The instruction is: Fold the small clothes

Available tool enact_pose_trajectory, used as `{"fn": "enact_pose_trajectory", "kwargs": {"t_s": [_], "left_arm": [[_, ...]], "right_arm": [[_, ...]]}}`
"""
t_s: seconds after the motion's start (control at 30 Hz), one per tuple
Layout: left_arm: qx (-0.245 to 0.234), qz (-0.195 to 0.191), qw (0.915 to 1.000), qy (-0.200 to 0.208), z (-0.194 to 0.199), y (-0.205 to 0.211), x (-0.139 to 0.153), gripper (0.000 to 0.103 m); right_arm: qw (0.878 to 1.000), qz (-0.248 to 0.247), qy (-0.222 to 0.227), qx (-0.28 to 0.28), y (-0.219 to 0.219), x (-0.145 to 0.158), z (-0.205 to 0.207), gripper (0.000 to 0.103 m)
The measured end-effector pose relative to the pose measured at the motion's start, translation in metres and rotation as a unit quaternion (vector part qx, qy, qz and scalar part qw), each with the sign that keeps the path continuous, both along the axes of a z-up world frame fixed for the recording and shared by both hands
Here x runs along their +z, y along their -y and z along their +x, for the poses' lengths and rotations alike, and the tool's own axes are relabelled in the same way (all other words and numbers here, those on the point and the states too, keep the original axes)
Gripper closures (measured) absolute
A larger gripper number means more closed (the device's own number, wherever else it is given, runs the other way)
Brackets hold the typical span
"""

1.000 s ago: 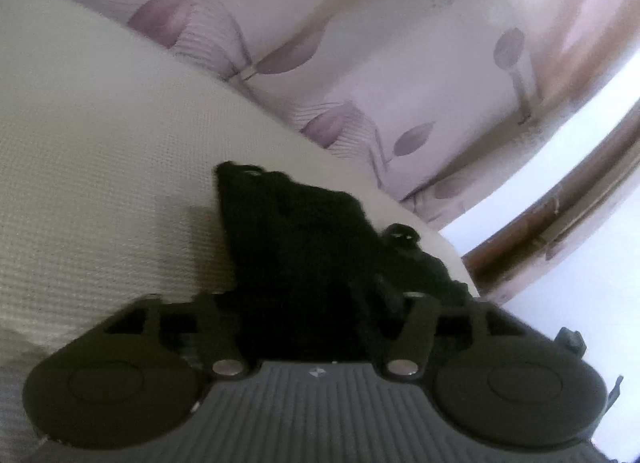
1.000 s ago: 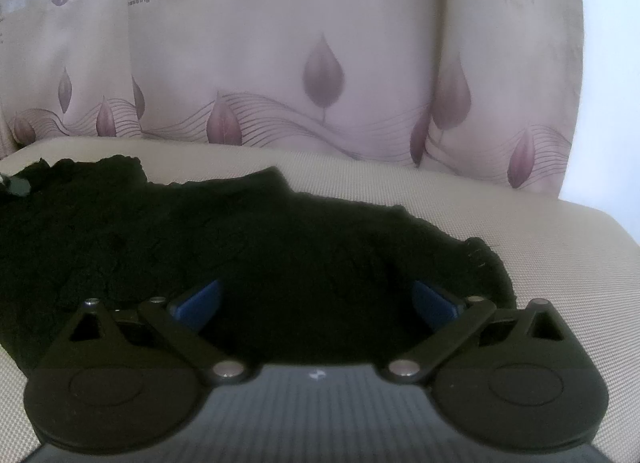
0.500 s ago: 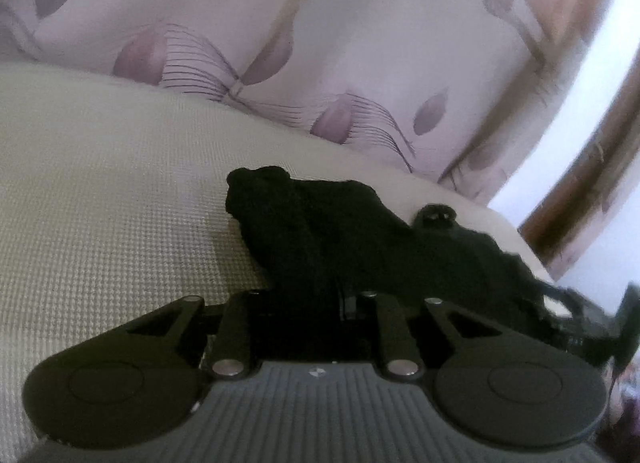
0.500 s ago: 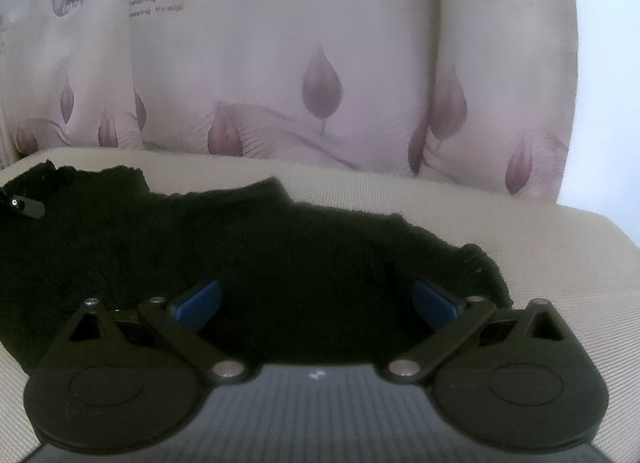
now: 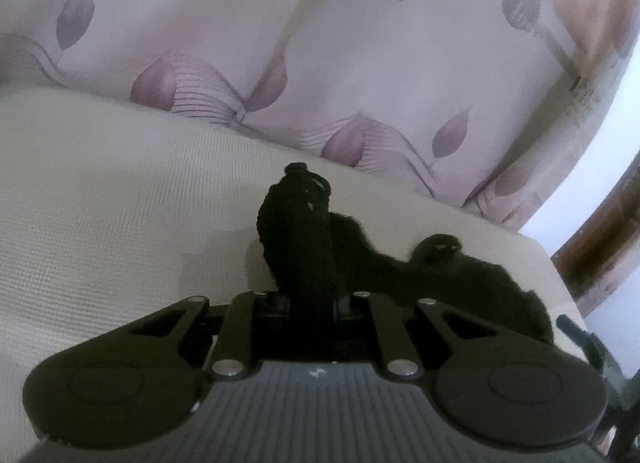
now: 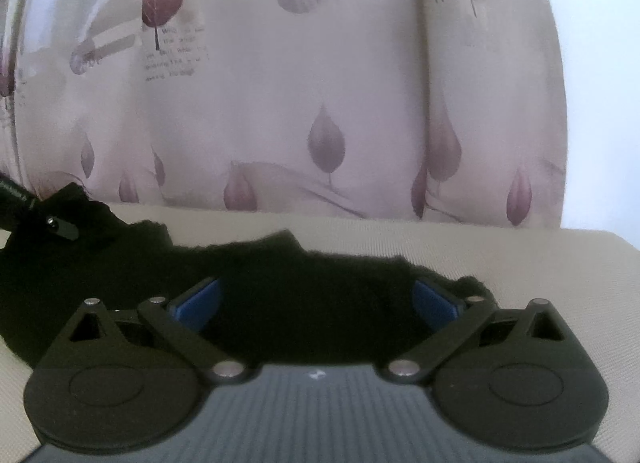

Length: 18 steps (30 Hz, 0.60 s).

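A small black fuzzy garment (image 5: 296, 231) lies on a beige woven cushion (image 5: 100, 203). My left gripper (image 5: 312, 297) is closing its jaws on one end of it. The cloth is pinched between the fingers and stands up in a bunch above the cushion, and the rest trails off to the right. In the right wrist view the garment (image 6: 312, 287) spreads flat across the cushion. My right gripper (image 6: 316, 303) hovers over its near edge, open wide, with its blue pads (image 6: 198, 303) far apart and pressing nothing. A black finger of the left gripper (image 6: 60, 225) shows at the garment's raised left end.
A pale curtain with purple leaf prints (image 5: 360, 63) hangs right behind the cushion. The cushion's right edge (image 5: 540, 255) drops off near a brown wooden frame (image 5: 600, 243). To the left of the garment the cushion is bare.
The left gripper's jaws have come together on the garment's end and lifted it, so the cloth now stands bunched. The right gripper stayed open and its view tilted slightly upward.
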<state>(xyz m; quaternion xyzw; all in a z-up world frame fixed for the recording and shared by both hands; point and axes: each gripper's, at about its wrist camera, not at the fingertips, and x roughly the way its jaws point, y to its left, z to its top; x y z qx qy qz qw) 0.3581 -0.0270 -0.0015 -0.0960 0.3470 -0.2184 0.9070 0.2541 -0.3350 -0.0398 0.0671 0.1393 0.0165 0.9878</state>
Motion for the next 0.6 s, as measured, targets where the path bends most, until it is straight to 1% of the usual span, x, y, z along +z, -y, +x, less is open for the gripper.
{"fn": "enact_pose_trajectory", "kwargs": {"t_s": [0.17, 0.27, 0.47, 0.6], "left_arm": [[-0.008, 0.004, 0.9999, -0.006, -0.011, 0.038, 0.017, 0.090], [-0.017, 0.012, 0.9997, -0.011, -0.015, 0.067, 0.018, 0.090], [-0.021, 0.001, 0.9992, -0.035, -0.018, 0.101, 0.001, 0.090], [-0.013, -0.001, 0.9988, -0.047, -0.017, 0.108, -0.013, 0.090]], "right_arm": [[1.000, 0.014, 0.017, 0.000, 0.004, 0.000, -0.005, 0.000], [0.999, 0.024, 0.028, -0.006, 0.007, 0.000, -0.008, 0.000], [0.999, 0.028, 0.032, -0.007, 0.008, 0.000, -0.010, 0.000], [0.999, 0.030, 0.035, -0.007, 0.008, 0.000, -0.010, 0.000]]}}
